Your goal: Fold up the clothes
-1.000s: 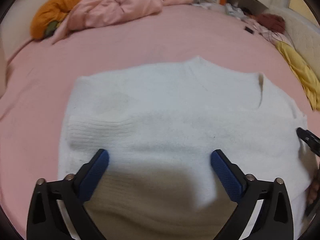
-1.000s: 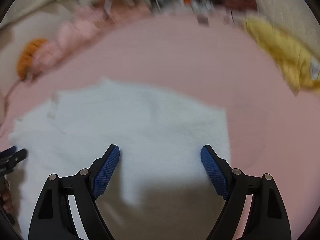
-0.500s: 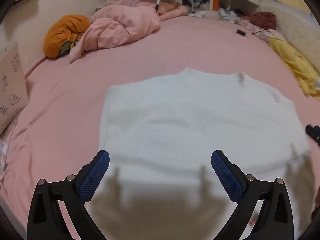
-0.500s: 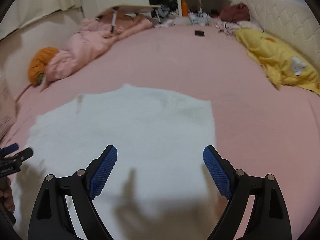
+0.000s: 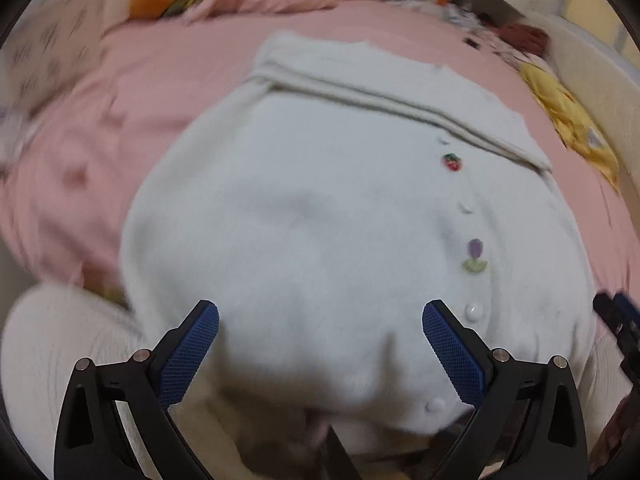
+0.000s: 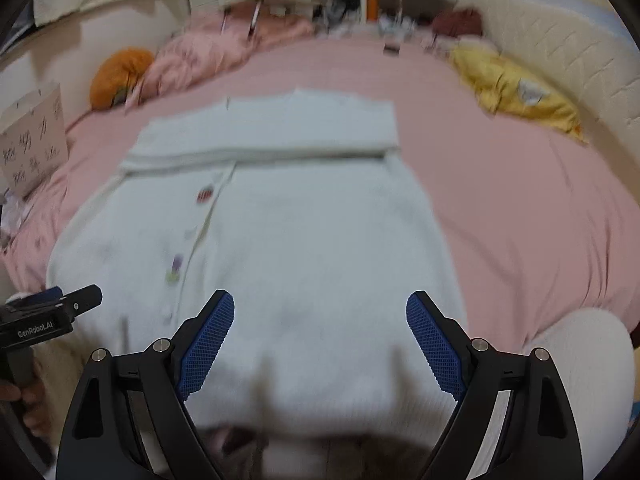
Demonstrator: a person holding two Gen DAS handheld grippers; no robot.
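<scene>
The cardigan [image 5: 320, 220] lies on the bed [image 6: 520, 200], seemingly folded at its far end. Both grippers' jaws gape, holding nothing: left [image 5: 320, 344], right [image 6: 320, 332]

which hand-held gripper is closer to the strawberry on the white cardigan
Left. The strawberry sits just right of the left hand-held gripper, ahead of it. From the right hand-held gripper it lies farther off, up to the left on the white cardigan.

A pink bedsheet [image 6: 500, 208] is spread across the whole surface. At the far left, an orange plush [image 6: 120, 76] is seen beside a crumpled pink quilt [image 6: 224, 52]. A yellow cloth [image 6: 516, 92] is bunched at the far right, against a cream quilted headboard [image 6: 560, 40]. A printed paper bag [image 6: 34, 136] is seen at the left edge.
</scene>
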